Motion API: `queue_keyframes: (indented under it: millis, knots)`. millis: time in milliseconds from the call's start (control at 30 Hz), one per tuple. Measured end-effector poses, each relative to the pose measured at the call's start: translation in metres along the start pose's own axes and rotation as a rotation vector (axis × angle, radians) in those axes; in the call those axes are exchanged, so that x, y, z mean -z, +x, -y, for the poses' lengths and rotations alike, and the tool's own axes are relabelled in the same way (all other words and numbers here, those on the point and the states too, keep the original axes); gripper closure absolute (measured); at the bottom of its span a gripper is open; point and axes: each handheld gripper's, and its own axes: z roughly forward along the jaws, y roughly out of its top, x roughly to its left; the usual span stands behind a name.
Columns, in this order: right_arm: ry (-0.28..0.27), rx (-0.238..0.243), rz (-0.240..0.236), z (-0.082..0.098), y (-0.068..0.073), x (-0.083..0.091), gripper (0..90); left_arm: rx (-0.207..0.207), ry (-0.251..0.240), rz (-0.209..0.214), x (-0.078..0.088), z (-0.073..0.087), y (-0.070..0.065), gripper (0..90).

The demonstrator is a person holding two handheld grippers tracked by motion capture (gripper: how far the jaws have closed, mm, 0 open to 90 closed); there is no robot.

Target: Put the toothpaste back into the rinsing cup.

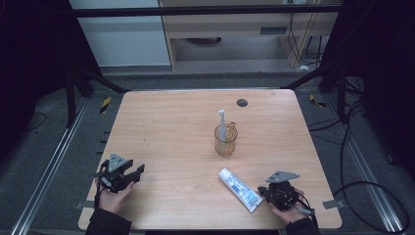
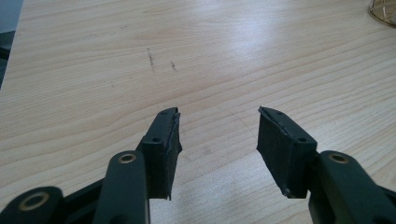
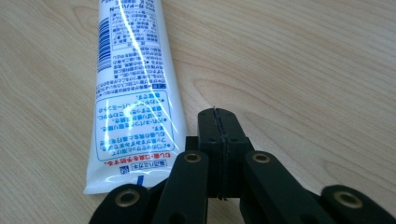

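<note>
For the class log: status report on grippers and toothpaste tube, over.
Left gripper open, empty. Right gripper shut, empty, beside toothpaste tube. Tube flat on table. Nothing in the way.

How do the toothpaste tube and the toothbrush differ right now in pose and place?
The toothpaste tube lies flat on the bare table; the toothbrush stands upright in the glass cup. The tube sits at the near edge, right beside the shut right tool; the toothbrush is mid-table, away from both tools. The tube is broad with blue print; the toothbrush is slim and plain. Neither is held.

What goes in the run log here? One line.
left gripper open, empty | right gripper shut beside white toothpaste tube | toothbrush in clear glass cup
</note>
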Motion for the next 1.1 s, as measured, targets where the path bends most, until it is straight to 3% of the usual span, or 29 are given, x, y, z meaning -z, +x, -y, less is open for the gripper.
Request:
queue_keyframes:
  millis: [367,733,1100]
  knots:
    - [0.01,0.028,-0.061,0.002,0.011,-0.002,90.0,-0.003,-0.005,-0.002,0.001,-0.001,-0.002,47.9]
    - [-0.001,0.045,-0.124,-0.001,0.027,-0.006,90.0,0.015,-0.018,0.002,0.002,-0.001,-0.002,53.3]
    - [-0.006,0.069,-0.145,-0.005,0.037,-0.011,89.9,0.017,0.006,-0.007,0.0,-0.001,-0.003,51.9]
